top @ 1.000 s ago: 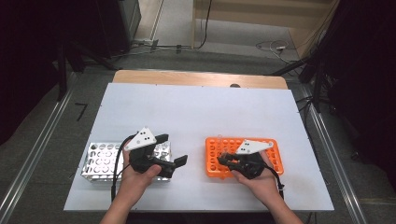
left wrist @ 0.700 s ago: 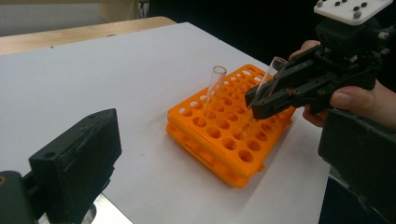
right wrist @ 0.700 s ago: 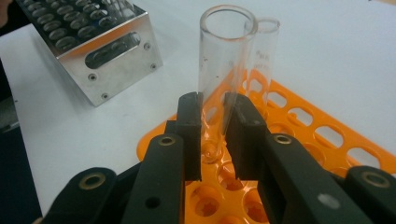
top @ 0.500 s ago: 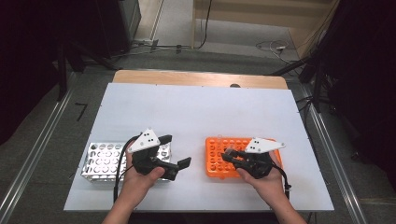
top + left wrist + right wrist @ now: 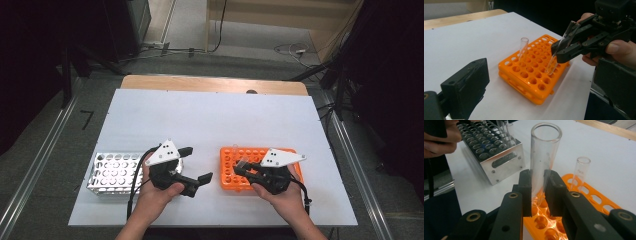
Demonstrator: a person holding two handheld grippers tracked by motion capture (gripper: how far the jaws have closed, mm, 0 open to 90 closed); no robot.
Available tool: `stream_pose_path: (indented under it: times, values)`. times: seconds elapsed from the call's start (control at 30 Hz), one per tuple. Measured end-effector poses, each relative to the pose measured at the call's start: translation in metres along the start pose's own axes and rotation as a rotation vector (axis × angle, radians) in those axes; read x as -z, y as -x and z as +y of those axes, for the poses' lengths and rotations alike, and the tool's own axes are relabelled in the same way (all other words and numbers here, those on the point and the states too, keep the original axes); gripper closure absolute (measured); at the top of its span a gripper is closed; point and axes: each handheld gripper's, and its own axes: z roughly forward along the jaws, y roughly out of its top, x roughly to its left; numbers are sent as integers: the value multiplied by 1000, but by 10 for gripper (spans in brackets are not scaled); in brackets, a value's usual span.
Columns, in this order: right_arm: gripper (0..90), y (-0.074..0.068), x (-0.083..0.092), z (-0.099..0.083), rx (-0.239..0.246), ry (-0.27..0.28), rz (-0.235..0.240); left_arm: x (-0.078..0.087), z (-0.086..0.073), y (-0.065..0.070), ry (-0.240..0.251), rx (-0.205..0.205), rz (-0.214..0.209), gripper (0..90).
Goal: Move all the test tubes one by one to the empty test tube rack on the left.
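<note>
The big white table holds 2 racks. The silver rack sits at the left, and the orange rack sits at the right, well apart from it.

The right gripper is squeezed tight on 1 glass tube, held near its middle. The tube leans, and its bottom hangs just over the orange rack's holes.

The left gripper waits between the racks with its jaws wide apart and nothing in them.

The tube is glass and smooth, so it could slip and fall, or crack if squeezed harder. Because it leans, its tip could catch a hole's edge.

1 more tube stands upright in the orange rack, close by, and could get bumped.
</note>
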Motion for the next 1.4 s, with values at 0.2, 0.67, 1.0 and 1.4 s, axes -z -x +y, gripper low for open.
stream_pose_path:
  times: [0.2, 0.67, 1.0, 1.4]
  values:
    - [737, -8, -1, 5, 4, 9, 41, -6, 3, 11, 0, -19, -7, 104]
    - [737, -28, -12, 7, 50, -20, 97, -17, 5, 34, 6, -72, -76, 450]
    - [737, -40, -19, 9, 79, -41, 132, -21, 4, 40, -13, -110, -81, 606]
    - [737, -43, -22, 9, 72, -53, 156, -22, 3, 41, -34, -141, -74, 724]
